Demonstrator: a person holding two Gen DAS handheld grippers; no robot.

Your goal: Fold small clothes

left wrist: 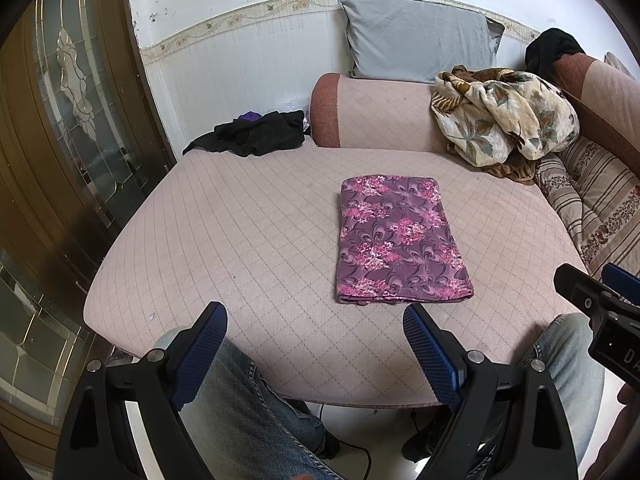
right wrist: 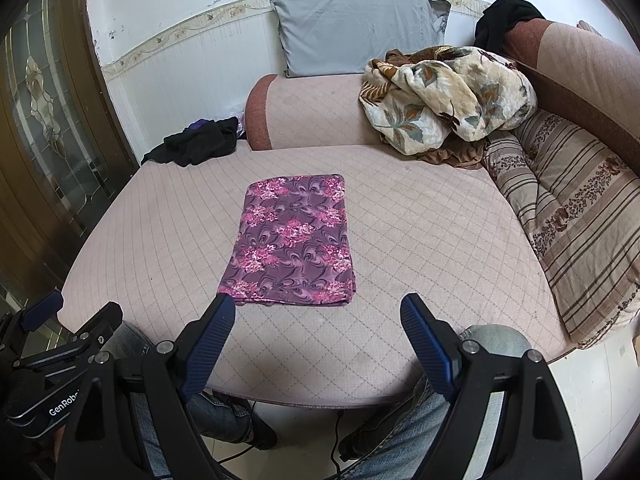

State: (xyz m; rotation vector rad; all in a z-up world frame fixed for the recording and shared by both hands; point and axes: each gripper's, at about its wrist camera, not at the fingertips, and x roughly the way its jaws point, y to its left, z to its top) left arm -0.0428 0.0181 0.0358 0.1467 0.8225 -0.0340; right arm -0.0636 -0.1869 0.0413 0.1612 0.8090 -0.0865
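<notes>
A purple garment with pink flowers (left wrist: 400, 240) lies folded into a flat rectangle on the pink quilted sofa seat (left wrist: 240, 240). It also shows in the right wrist view (right wrist: 294, 242). My left gripper (left wrist: 316, 320) is open and empty, held back at the seat's front edge, just short of the garment's near left corner. My right gripper (right wrist: 318, 314) is open and empty at the front edge, just in front of the garment's near edge. Neither touches the cloth. The right gripper's body shows at the left wrist view's right edge (left wrist: 596, 304).
A black clothes pile (left wrist: 256, 132) lies at the seat's back left. A floral blanket (left wrist: 504, 120) is heaped at the back right by a striped cushion (right wrist: 572, 216). A grey pillow (left wrist: 420, 36) leans on the wall. A wooden door (left wrist: 60, 140) stands left.
</notes>
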